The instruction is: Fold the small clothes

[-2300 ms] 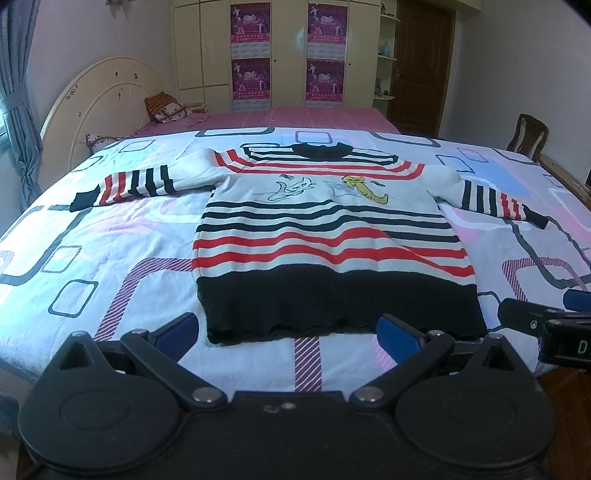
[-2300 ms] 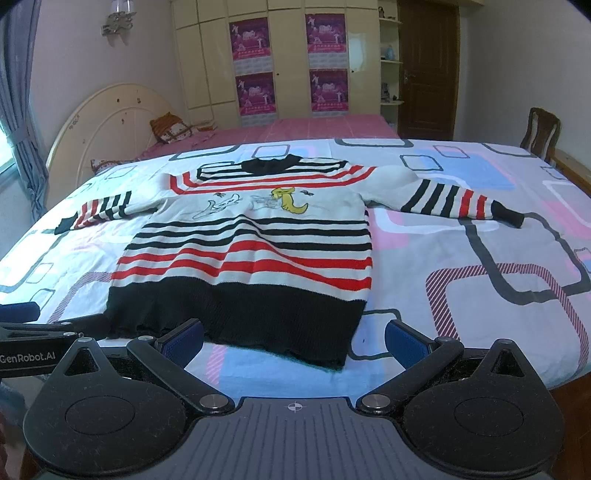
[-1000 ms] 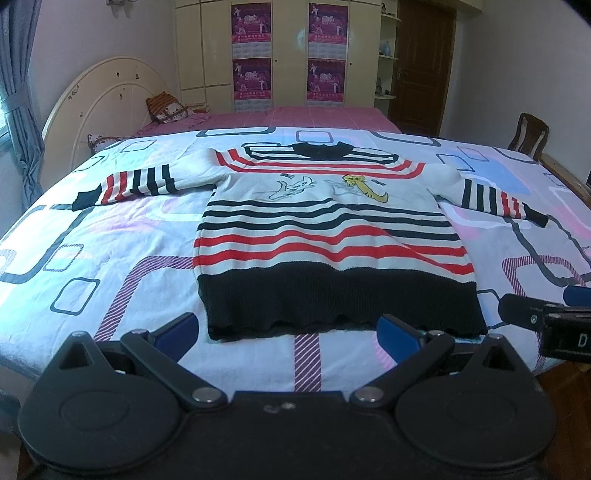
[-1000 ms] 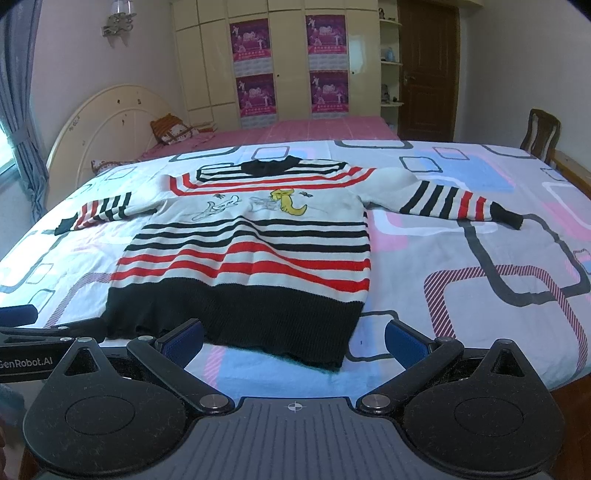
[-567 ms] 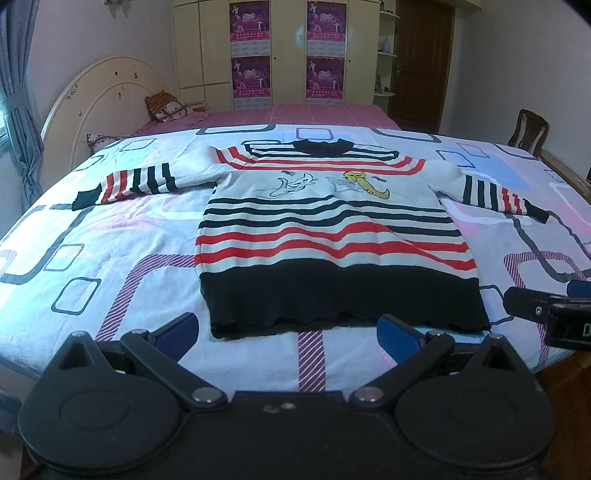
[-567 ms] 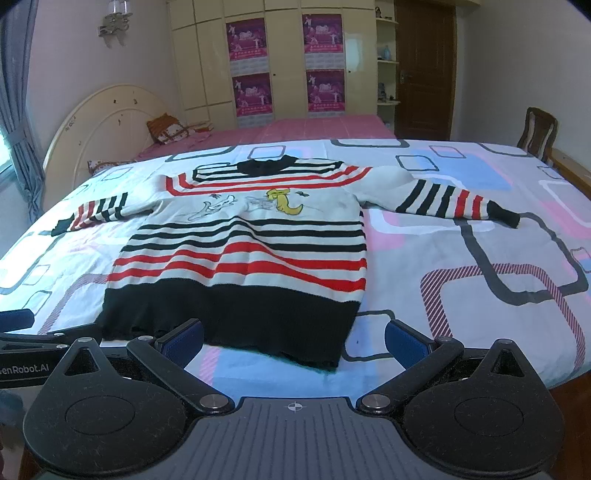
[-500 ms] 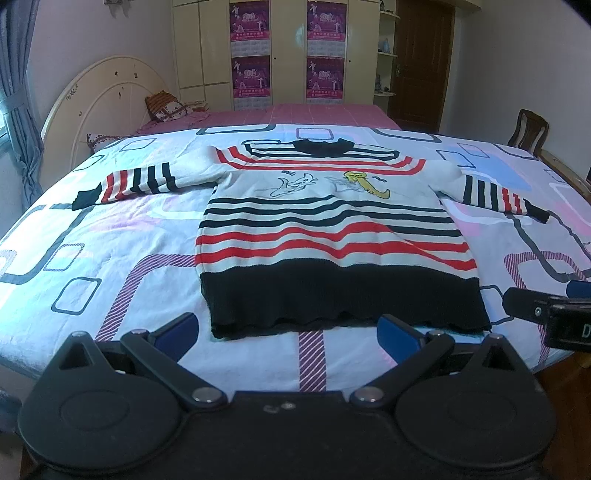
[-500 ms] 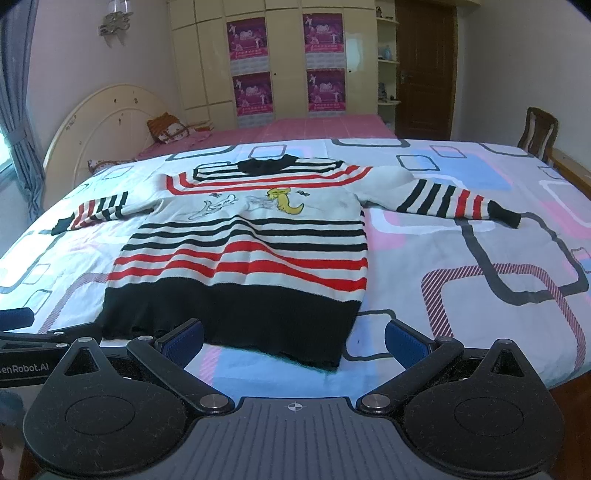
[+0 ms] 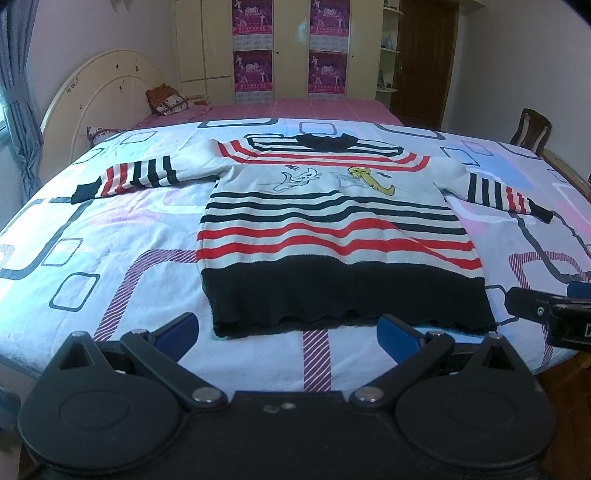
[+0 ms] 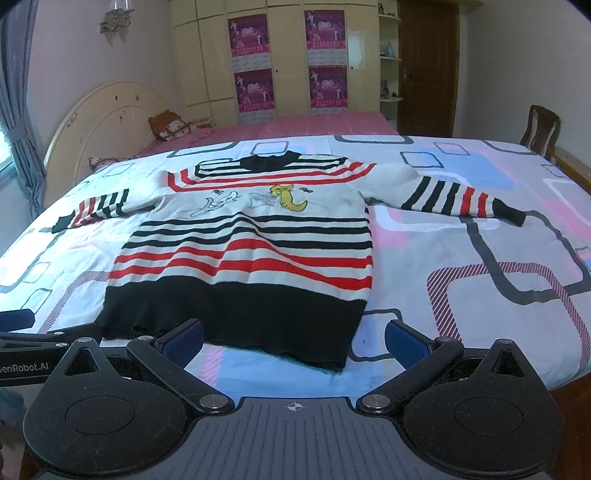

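We hold 2 tools above the near edge of the bed [image 9: 110, 229], both aimed at the sweater [image 9: 332, 236]. The sweater lies flat and face up on the patterned bedspread, collar toward the far side, black hem nearest us, both sleeves spread outward.

Left tool [image 9: 287, 328]: its 2 blue pads are spread wide apart with nothing between them. It sits just short of the black hem, roughly centred on the hem's width.

Right tool [image 10: 294, 338]: its fingers are likewise spread wide and empty. It sits in front of the hem's right corner.

Differences between views:
- The left wrist view shows the right tool's finger [image 9: 532, 308] at the frame's right edge, just beside the hem's right corner.
- The right wrist view shows the left tool's body [image 10: 33, 354] at the lower left, near the hem's left corner.
- The wall lamp [image 10: 117, 14] appears complete only in the right wrist view.
- The chair [image 10: 542, 130], headboard [image 9: 99, 99] and wardrobe posters [image 9: 253, 72] appear in both.
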### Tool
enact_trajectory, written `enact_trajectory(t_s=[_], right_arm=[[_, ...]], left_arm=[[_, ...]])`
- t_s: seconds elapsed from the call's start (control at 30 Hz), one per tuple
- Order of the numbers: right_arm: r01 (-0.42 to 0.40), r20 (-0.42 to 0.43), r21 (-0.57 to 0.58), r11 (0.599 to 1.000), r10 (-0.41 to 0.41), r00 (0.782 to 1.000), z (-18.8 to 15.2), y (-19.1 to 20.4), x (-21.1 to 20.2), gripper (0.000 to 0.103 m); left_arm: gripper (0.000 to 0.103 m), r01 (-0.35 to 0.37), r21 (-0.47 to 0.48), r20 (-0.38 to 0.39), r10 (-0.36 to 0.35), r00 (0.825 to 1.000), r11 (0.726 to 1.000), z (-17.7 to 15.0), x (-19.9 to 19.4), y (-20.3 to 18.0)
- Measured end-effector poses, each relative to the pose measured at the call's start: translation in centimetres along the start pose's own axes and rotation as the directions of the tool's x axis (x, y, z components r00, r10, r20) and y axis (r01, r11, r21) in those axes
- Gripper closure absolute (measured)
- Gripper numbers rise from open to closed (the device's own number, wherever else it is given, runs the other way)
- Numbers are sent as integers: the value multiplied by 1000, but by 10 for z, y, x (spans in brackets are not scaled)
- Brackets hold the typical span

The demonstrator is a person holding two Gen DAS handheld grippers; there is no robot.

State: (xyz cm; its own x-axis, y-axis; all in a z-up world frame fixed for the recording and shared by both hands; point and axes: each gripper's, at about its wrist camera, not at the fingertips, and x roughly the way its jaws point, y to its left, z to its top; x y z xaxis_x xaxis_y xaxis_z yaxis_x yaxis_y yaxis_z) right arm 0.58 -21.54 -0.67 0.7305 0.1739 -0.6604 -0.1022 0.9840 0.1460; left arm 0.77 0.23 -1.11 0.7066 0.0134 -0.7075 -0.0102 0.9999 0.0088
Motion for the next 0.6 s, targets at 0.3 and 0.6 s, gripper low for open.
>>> enact_trajectory(t_s=[0.3,0.6], right_arm=[[28,-6,35,999,-28,1000,17,-12,24,0],[97,11,70,993,-98,995,59,-23,70,0]], left_arm=[[0,21,8,5,-21,1000,1000,28,26,1],[0,116,59,23,-117,993,992,76,76,-8]])
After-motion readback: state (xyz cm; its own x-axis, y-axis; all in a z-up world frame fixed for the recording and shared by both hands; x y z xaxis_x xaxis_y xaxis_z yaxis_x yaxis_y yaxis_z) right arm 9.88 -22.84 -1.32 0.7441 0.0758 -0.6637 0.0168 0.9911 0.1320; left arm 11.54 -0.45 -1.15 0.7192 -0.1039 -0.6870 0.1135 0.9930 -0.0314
